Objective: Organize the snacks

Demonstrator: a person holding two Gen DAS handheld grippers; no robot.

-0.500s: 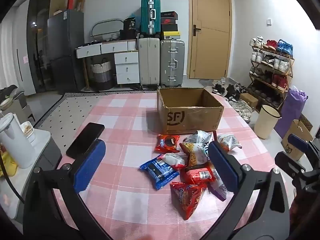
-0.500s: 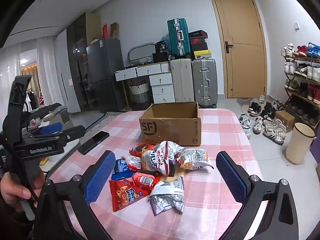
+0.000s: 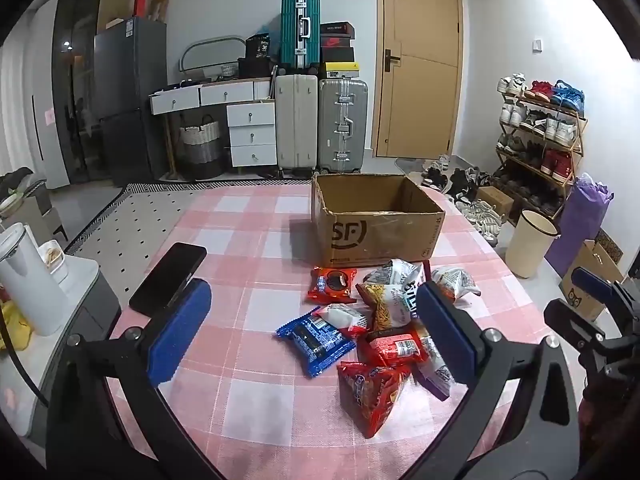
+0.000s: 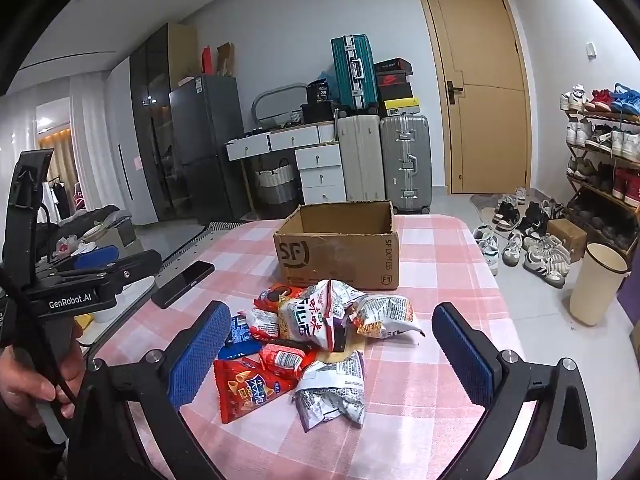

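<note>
Here, a tabletop (image 3: 256, 320) covered in a pink and white checked cloth carries a loose heap of snack packets (image 3: 380, 320) with an open cardboard box (image 3: 380, 232) standing just behind it. The box is brown, printed with the letters SF, and its top is open; no packet is visible inside it. In the heap, a blue biscuit packet (image 3: 316, 338) lies nearest the left side, a red biscuit packet (image 3: 332, 285) lies close to the box, and a red crisp packet (image 3: 370, 392) sits at the near edge, with silver and white packets (image 4: 384, 314) piled toward the right. A black phone (image 3: 168, 278) lies flat on the cloth to the left of the heap, well apart from it. The left claw (image 3: 312, 332) hangs above the near side of the heap, tilted down, with its blue pads spread wide and nothing between them touching either pad. The right claw (image 4: 332, 356) hangs over the heap from the right side, likewise spread wide and holding nothing. From the right wrist view, a person's hand (image 4: 28, 380) is seen gripping the handle of the left tool at the far left. Beyond the tabletop stand suitcases (image 3: 320, 120), white drawers (image 3: 252, 128), a wooden door (image 3: 420, 60) and a shoe rack (image 3: 544, 136).
</note>
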